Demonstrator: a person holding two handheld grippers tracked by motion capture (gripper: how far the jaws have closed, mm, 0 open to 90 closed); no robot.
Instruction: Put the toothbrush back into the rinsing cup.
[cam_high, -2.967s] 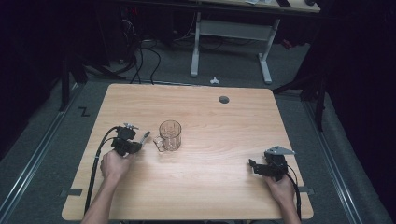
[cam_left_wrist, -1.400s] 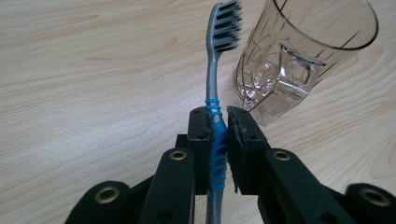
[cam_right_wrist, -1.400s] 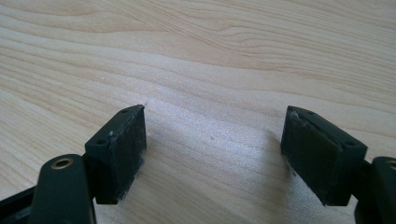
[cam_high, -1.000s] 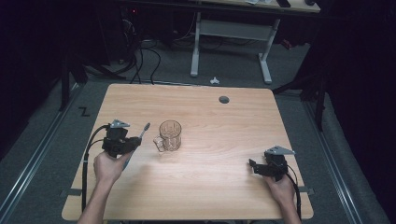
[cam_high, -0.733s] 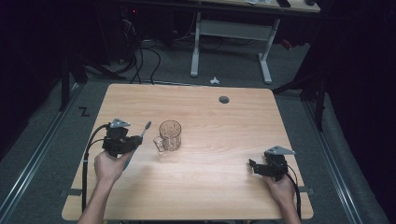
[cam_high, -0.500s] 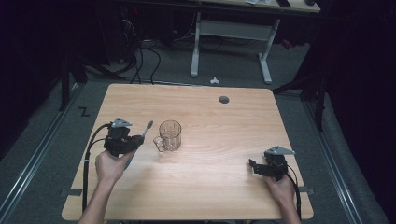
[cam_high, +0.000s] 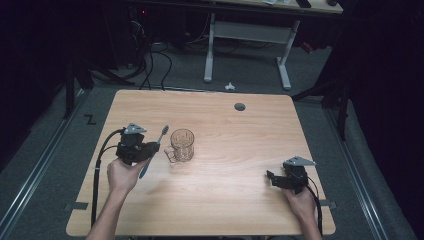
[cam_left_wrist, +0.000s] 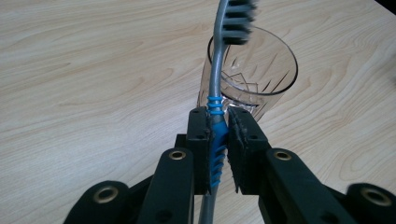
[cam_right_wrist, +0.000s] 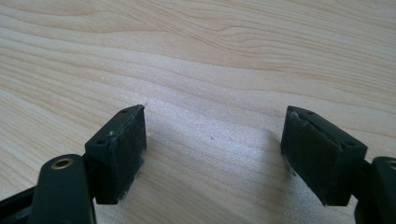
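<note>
**Lifting a toothbrush toward the glass mug**

Standing at the table, an onlooker is noting the following items.

Item one: the left gripper (cam_high: 150, 148) is clenching a slim grey toothbrush with a blue ribbed grip (cam_left_wrist: 215, 135), its pads pressing on the blue section from either side. Three seconds ago this gripper was lying low on the wood beside the mug; now it is sitting farther from the mug and raised, and the brush is standing tilted with its bristled head (cam_left_wrist: 238, 21) uppermost, leaning toward the rim. Over the last second little is shifting. Judging from this, the pickup is looking complete and the brush is waiting to be carried over and lowered into the vessel.

Item two: the clear cut-glass mug with a side handle (cam_high: 181, 145) is standing upright on the pale wooden table (cam_high: 240, 200), just beside the brush, apart from it and holding nothing.

Item three: the right gripper (cam_high: 272, 177) is resting near the table's right front edge, well apart from the mug, jaws spread wide over bare wood, in the same place as before.

Item four, markings: a dark Z-shaped mark (cam_high: 90, 119) is showing on the floor left of the table. No brand or label is proving readable on brush, mug or grippers.
</note>
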